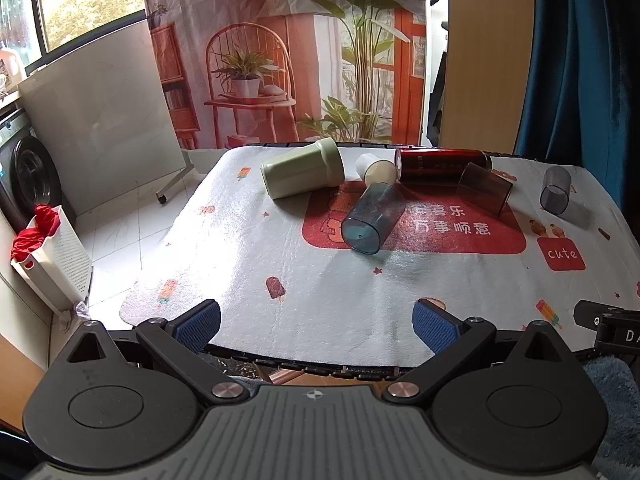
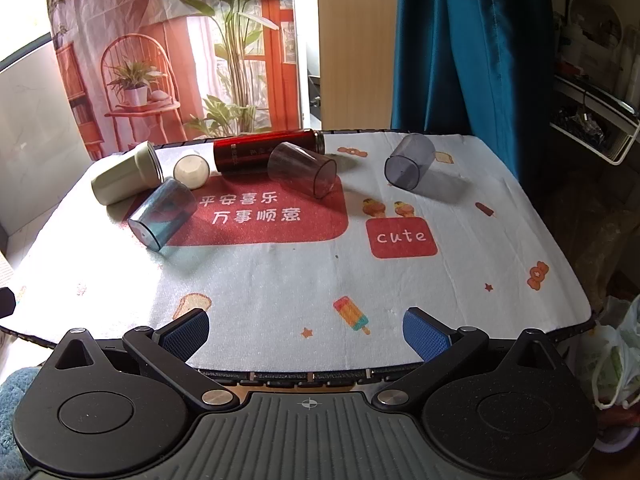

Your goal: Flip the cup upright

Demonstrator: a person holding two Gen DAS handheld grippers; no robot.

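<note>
Several cups lie on their sides on the patterned cloth [image 1: 280,248] [image 2: 280,280]. A clear blue cup [image 1: 372,218] [image 2: 164,212] lies mid-left. A green cup [image 1: 304,168] [image 2: 126,176] and a small white cup [image 1: 376,168] [image 2: 192,170] lie behind it. A smoky brown cup [image 1: 484,192] [image 2: 302,170] leans against a red flask [image 1: 440,162] [image 2: 264,150]. A grey clear cup [image 1: 555,195] [image 2: 410,161] lies far right. My left gripper [image 1: 316,326] and right gripper [image 2: 306,332] are both open and empty at the table's near edge.
A white laundry basket [image 1: 52,264] with red cloth and a washing machine [image 1: 24,172] stand on the floor left. A printed backdrop [image 1: 280,52] and blue curtain [image 2: 460,48] hang behind the table. A plastic bag [image 2: 616,360] hangs at right.
</note>
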